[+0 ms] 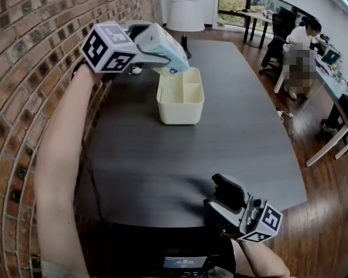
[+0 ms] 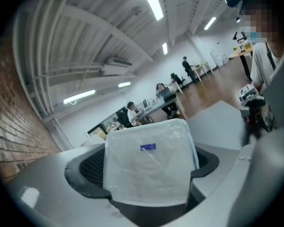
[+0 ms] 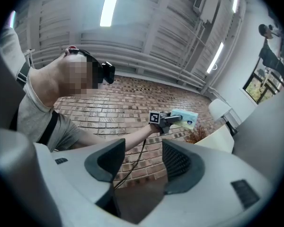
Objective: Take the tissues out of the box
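Holding a tissue pack [image 1: 167, 44] up in the air, the left tool [image 1: 152, 50] is clamped on it: both pads press on the clear-wrapped sides, and the pack fills the gap btwn the jaws. Left gripper view shows the pack's end face-on, wrap shiny, w/ a small blue label [image 2: 148, 147] near the top. Pack is tilted, its low end pointing down toward the cream box [image 1: 181, 113] and hanging just above the box's far rim; can't tell if the corner touches. Box sits on the dark table [image 1: 162, 172], roughly mid-table, open top, split by dividers into one long compt on the left and two smaller ones on the right. What's inside the compts isn't clear from here. Left arm is stretched out along the brick wall [image 1: 23, 68] on the table's left side.

Right tool [image 1: 216, 194] hangs low at the table's near edge, well apart from box and pack. Its jaws stand apart w/ nothing btwn them. Right gripper view looks thru the gap at table top and brick, w/ the left arm and pack far off.

Bkgd: white lamp [image 1: 184, 16] at the table's far end, wood floor [image 1: 330, 213] to the right, a person [image 1: 304, 36] seated at a desk far right.
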Motion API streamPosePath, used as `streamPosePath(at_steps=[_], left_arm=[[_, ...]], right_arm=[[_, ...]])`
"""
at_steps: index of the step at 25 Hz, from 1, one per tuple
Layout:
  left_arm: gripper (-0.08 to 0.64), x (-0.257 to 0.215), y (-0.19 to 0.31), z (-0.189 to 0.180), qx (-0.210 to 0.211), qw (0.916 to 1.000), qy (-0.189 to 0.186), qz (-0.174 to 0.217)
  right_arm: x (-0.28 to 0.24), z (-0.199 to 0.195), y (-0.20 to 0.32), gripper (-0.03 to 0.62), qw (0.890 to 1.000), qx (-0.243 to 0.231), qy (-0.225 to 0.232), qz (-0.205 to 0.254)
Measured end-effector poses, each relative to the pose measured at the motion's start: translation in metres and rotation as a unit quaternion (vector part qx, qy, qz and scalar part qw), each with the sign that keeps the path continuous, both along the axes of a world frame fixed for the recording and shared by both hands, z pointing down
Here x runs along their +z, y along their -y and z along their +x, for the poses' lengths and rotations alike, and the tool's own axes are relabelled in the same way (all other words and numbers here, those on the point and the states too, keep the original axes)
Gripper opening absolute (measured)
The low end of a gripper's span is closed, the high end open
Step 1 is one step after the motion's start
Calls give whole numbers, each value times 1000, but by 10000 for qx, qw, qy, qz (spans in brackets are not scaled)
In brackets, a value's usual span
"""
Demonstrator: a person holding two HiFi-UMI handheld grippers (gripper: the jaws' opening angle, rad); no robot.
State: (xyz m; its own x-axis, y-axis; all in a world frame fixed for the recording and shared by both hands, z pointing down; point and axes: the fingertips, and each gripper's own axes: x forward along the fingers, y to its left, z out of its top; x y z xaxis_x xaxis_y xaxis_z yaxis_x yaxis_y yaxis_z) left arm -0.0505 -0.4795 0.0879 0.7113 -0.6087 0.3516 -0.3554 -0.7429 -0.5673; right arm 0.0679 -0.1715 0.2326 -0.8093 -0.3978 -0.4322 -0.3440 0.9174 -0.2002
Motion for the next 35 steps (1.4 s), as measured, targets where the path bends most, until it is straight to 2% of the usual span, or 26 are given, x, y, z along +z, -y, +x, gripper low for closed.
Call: streamPosePath(at_steps=[2,3,5,7,9,12,16,17,18,20,23,26,27,30,31,33,35], left_arm=[[495,-24,-32,-8,-20,9937,-1100,198],[495,-30,-49,-12,-12,9856,-1681,208],[495,-25,-86,-18,87,9611,-2762,31],[495,-5,-124,-19,233,9316,-3614,-299],[495,21,-161,-18,300,9042,-4212,-646],[495,54,-209,-22,298,8650,-4912,-978],[495,102,-267,-34,151,7941,-5920,-1366],[495,111,-277,-37,117,7795,-6098,-1424],[495,118,-286,-42,89,7691,-6225,-1447],[495,128,-304,-50,54,7561,-6397,-1380],[495,143,-338,-59,128,7324,-6690,-1260],[495,157,-360,-65,164,7263,-6753,-1268],[495,162,-365,-67,163,7213,-6799,-1313],[494,171,-377,-67,296,6937,-7052,-1433],[494,172,-380,-65,365,6887,-7089,-1479],[494,170,-384,-58,527,6882,-7067,-1555],[494,168,-388,-53,670,6936,-7002,-1555]], right_arm=[[-1,3,1,255,9999,100,19,12],[-1,4,3,255,9999,146,34,1],[-2,7,5,255,9997,231,85,-71],[-2,9,4,255,9993,294,144,-169],[-5,8,3,255,9991,303,197,-211],[-7,-1,1,255,9995,216,188,-156],[6,-8,-15,255,9997,145,-32,-209],[6,-9,-17,253,9997,136,-66,-209],[5,-10,-18,255,9997,123,-89,-181],[1,-15,-23,255,9998,78,-141,-83],[2,-26,-40,255,9995,-17,-316,54],[10,-29,-55,255,9991,53,-412,77],[14,-29,-59,255,9991,88,-417,33],[25,-26,-66,255,9988,159,-457,-110],[28,-27,-70,255,9987,141,-463,-137],[33,-30,-80,255,9986,49,-508,-120],[36,-36,-89,253,9979,-112,-634,-14]])
